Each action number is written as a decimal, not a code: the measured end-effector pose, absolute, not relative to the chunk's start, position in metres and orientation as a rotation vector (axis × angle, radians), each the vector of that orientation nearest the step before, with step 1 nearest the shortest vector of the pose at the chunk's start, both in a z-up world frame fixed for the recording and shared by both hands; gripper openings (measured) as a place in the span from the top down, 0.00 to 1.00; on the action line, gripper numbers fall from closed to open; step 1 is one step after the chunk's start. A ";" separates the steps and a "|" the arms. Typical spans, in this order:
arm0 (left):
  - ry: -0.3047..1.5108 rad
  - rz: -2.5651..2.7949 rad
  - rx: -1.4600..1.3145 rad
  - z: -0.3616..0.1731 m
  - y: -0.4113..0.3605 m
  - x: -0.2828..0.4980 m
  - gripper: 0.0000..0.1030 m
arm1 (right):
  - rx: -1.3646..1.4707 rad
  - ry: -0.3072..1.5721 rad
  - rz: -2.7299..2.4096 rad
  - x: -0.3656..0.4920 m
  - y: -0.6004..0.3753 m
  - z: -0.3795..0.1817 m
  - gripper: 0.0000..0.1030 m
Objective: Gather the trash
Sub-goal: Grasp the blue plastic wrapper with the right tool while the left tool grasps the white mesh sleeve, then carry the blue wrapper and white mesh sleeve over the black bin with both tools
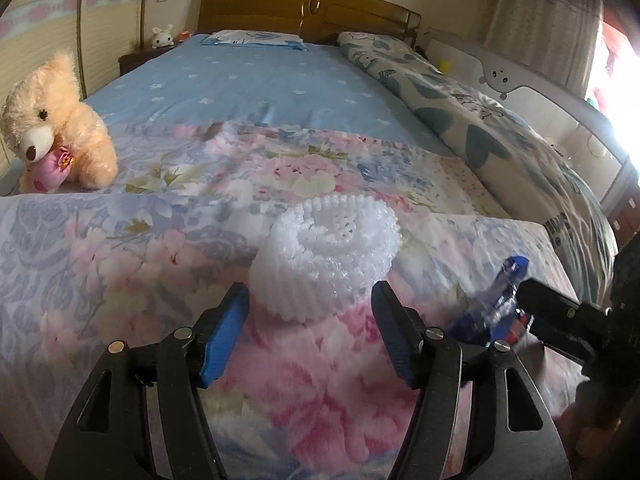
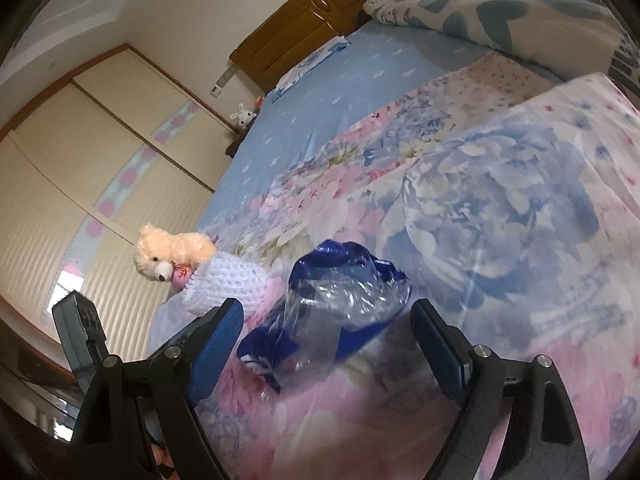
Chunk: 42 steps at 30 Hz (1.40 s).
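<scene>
A white foam fruit net (image 1: 328, 256) lies on the floral quilt (image 1: 120, 264) at the foot of the bed. My left gripper (image 1: 310, 300) is open, its blue-padded jaws on either side of the net's near edge, not touching it. A crumpled blue and clear plastic wrapper (image 2: 332, 312) lies on the quilt; it also shows at the right in the left wrist view (image 1: 496, 300). My right gripper (image 2: 328, 320) is open with the wrapper between its jaws, not clamped. The net shows in the right wrist view (image 2: 228, 280) to the left of the wrapper.
A cream teddy bear (image 1: 56, 120) sits on the bed's left edge. A rolled blue-patterned duvet (image 1: 480, 120) runs along the right side beside a white bed rail (image 1: 532, 100). Wooden headboard (image 1: 308, 8) and pillow (image 1: 252, 38) lie at the far end.
</scene>
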<state>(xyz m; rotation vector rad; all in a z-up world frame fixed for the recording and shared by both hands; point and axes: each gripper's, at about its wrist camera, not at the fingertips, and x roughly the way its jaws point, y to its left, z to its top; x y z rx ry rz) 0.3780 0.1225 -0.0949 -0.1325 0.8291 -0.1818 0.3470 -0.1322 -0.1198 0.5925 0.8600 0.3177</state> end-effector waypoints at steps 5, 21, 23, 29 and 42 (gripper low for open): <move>0.824 -0.207 -0.107 -0.095 0.116 0.379 0.82 | 0.572 0.880 0.330 0.347 -0.129 -0.124 0.52; 0.852 -0.255 -0.211 -0.081 0.087 0.262 0.82 | 0.562 0.843 0.383 0.264 -0.178 -0.100 0.55; 0.855 -0.265 -0.208 -0.079 0.078 0.247 0.82 | 0.545 0.830 0.374 0.252 -0.186 -0.094 0.55; 0.859 -0.301 -0.199 -0.076 0.057 0.212 0.82 | 0.521 0.788 0.350 0.214 -0.213 -0.079 0.55; 0.875 -0.375 -0.169 -0.076 0.005 0.165 0.82 | 0.506 0.722 0.265 0.146 -0.269 -0.066 0.55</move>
